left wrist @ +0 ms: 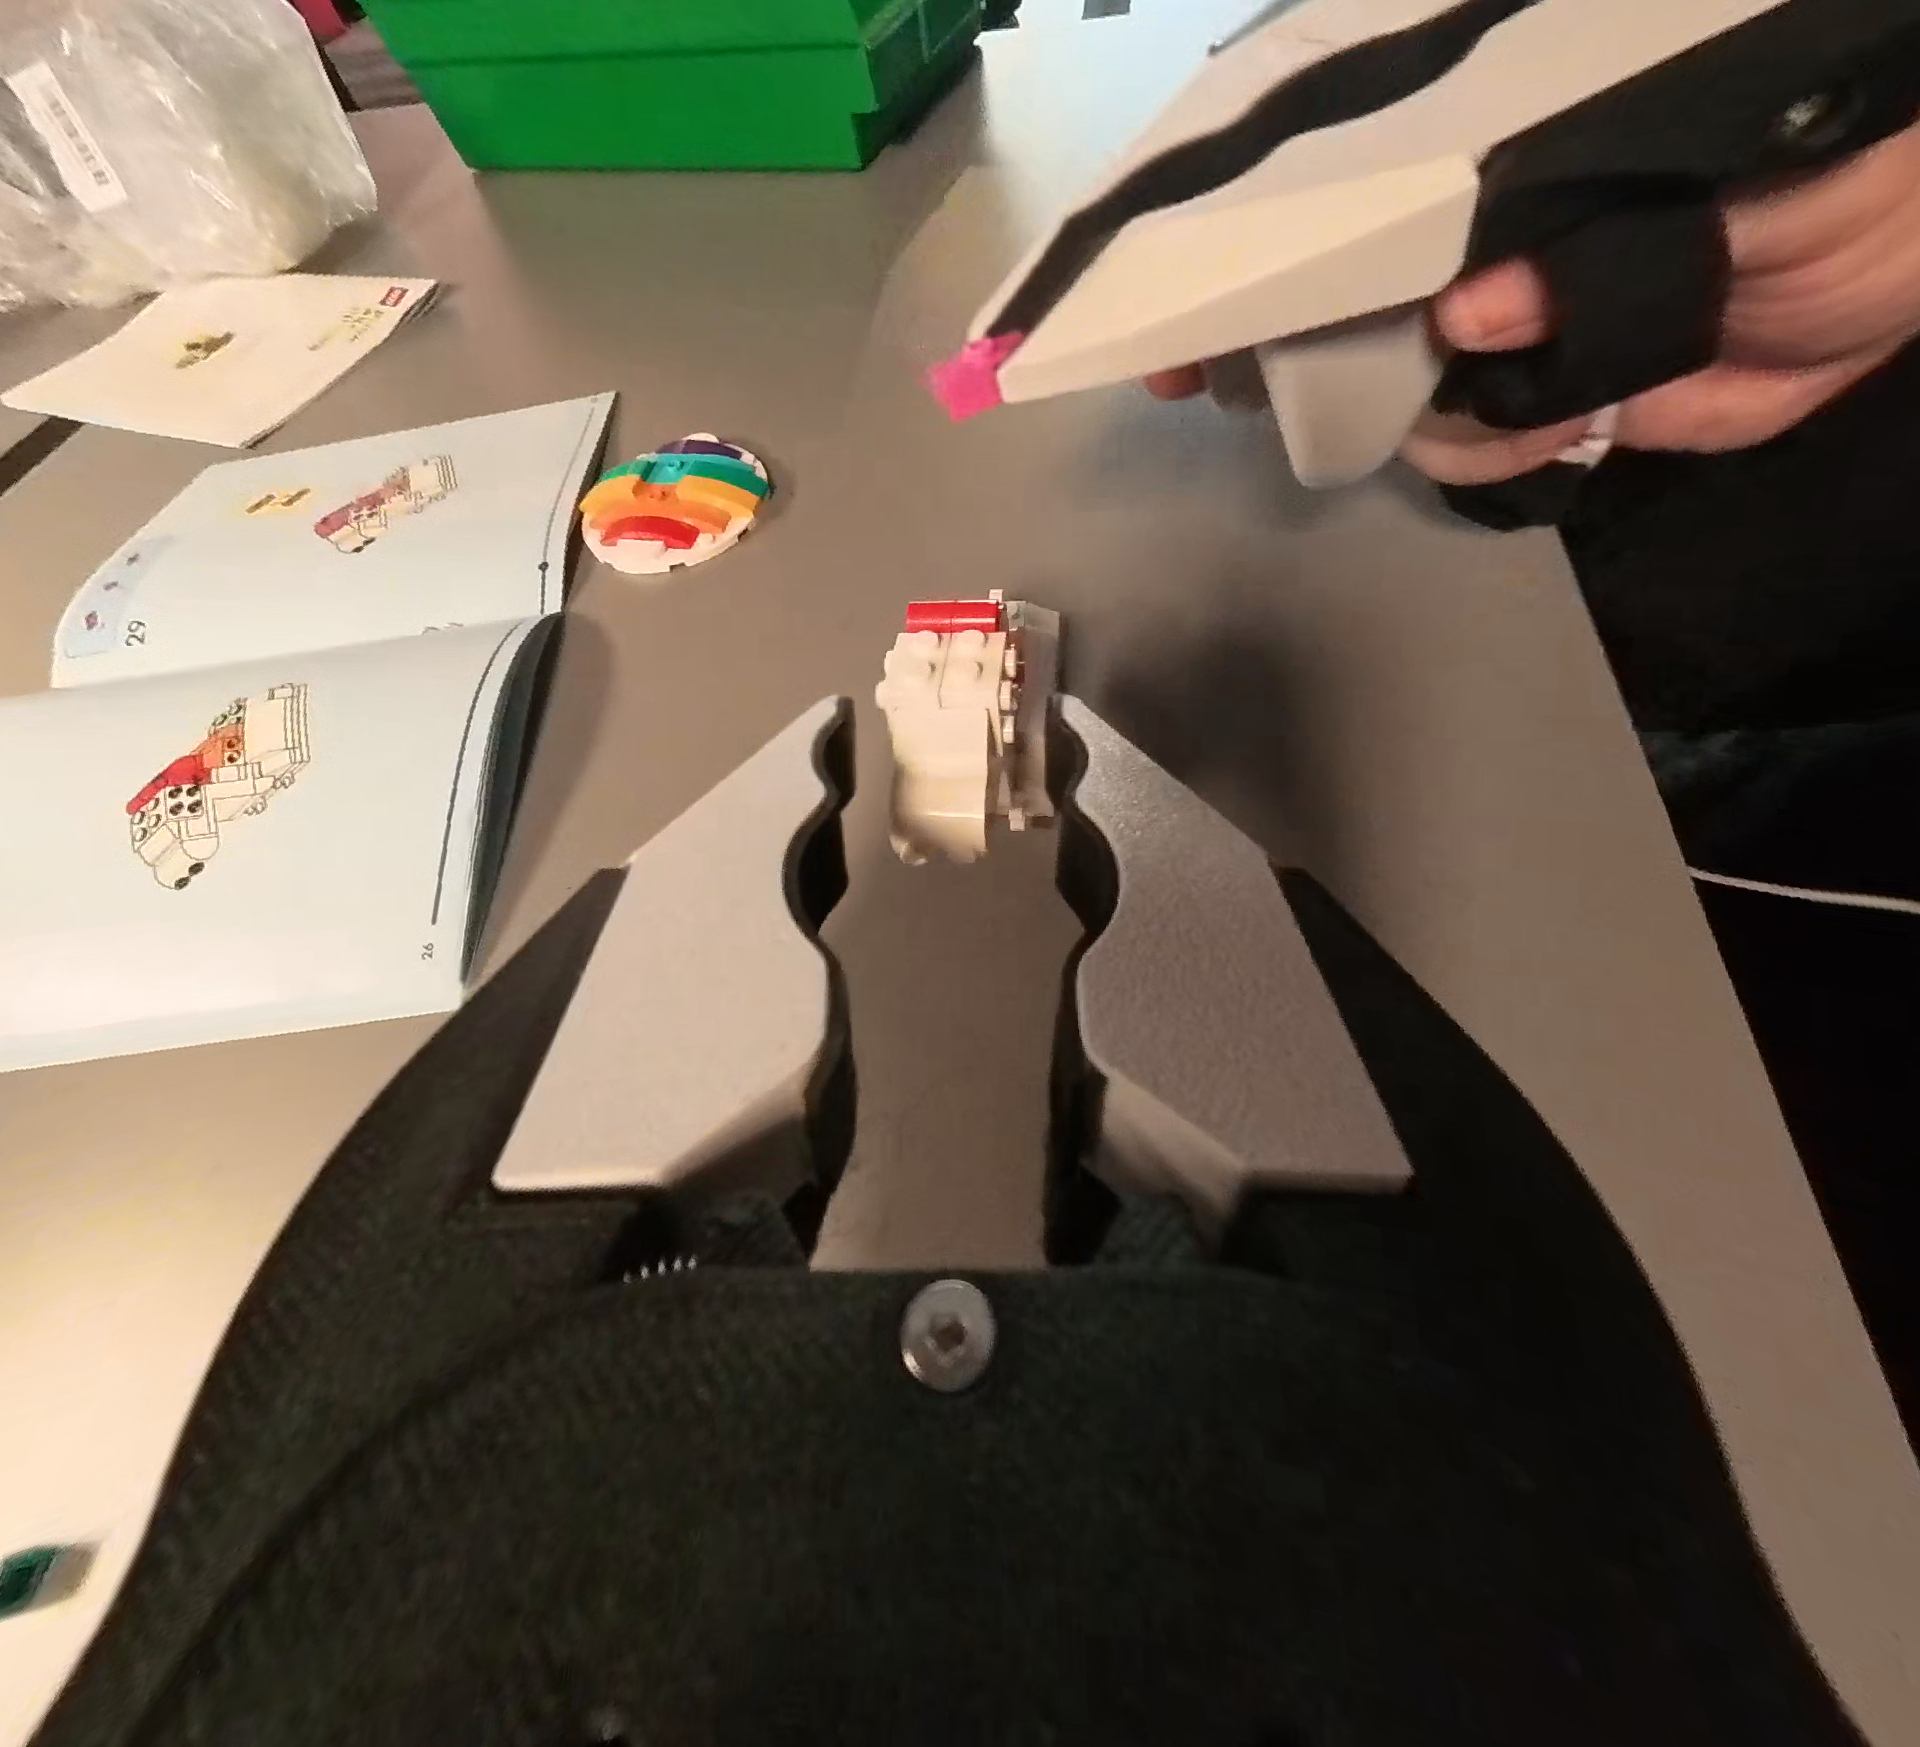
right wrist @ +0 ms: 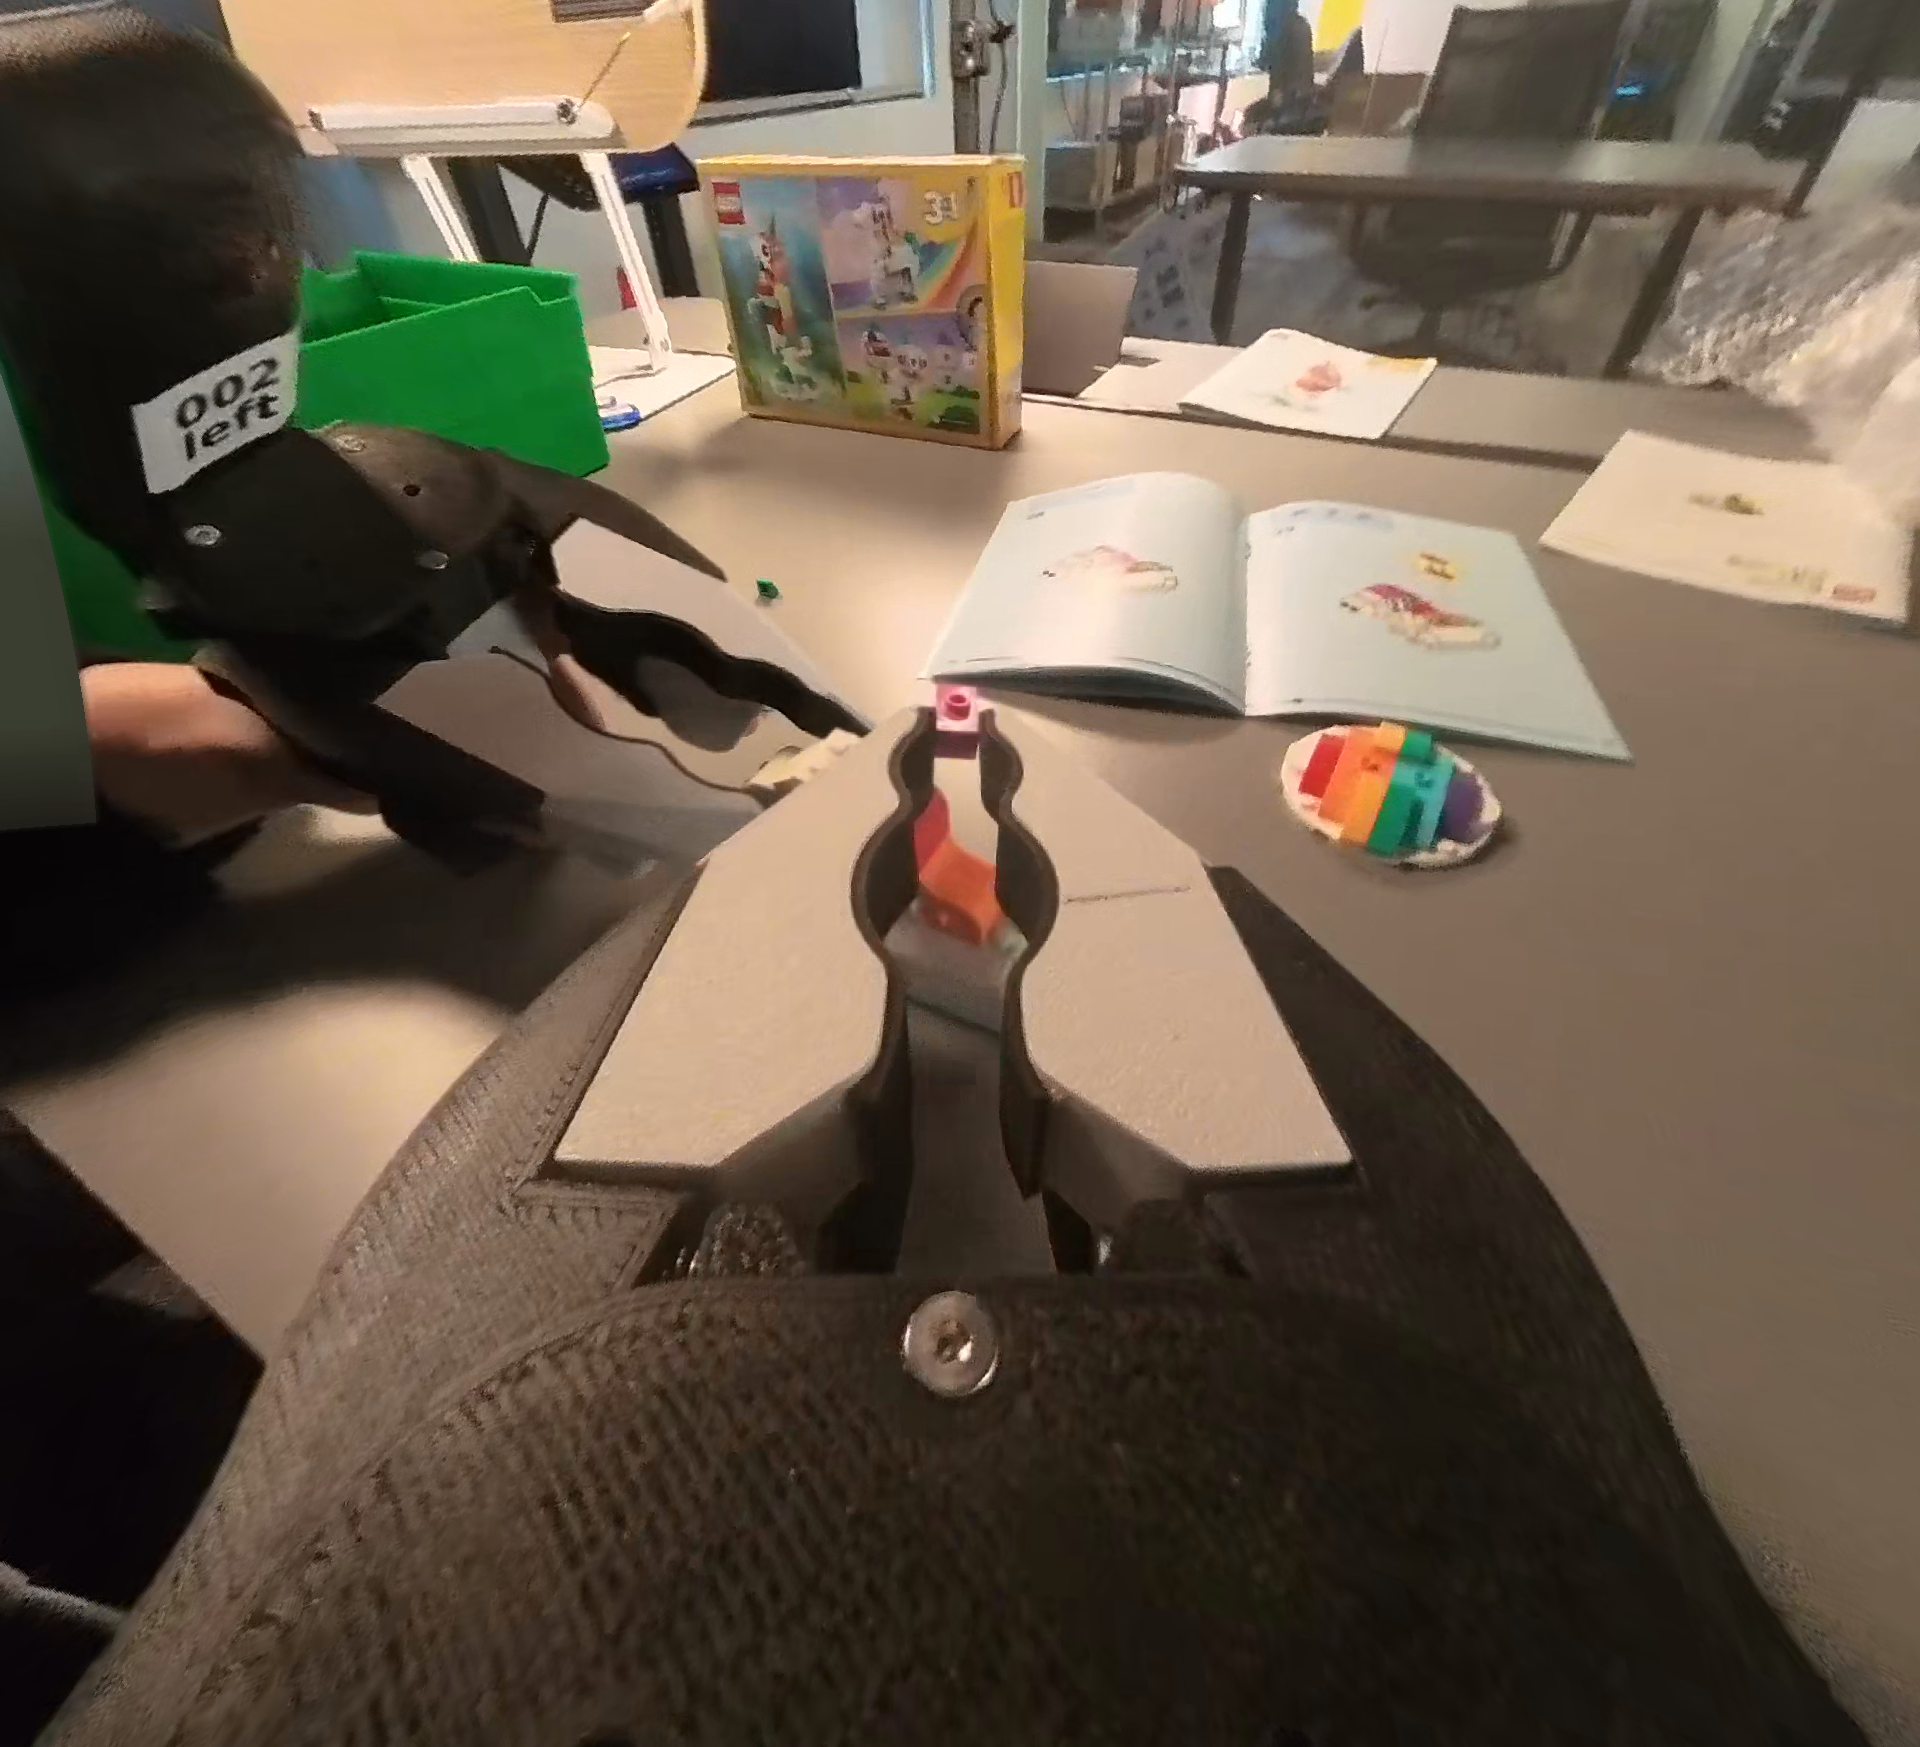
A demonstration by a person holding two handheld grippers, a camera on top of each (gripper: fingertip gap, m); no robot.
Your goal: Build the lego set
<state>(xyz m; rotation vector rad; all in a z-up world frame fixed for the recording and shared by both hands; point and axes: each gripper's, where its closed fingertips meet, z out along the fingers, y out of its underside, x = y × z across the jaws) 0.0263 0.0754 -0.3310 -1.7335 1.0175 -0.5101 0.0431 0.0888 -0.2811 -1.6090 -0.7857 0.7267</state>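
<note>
The white model [left wrist: 971, 731] lies lengthwise between the left gripper's [left wrist: 956, 752] wide jaws, while the right gripper [right wrist: 958, 729], above, pinches a pink brick [right wrist: 957, 709].

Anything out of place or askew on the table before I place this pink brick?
One stray: a tiny green piece lies alone on the table beyond the left gripper, away from the white build. Nothing looks spilled or damaged.

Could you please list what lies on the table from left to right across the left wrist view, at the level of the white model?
Open booklet → rainbow disc → white model, which sits between the open left gripper's fingers. The right gripper, holding a pink brick, hangs above and to the right.
</note>
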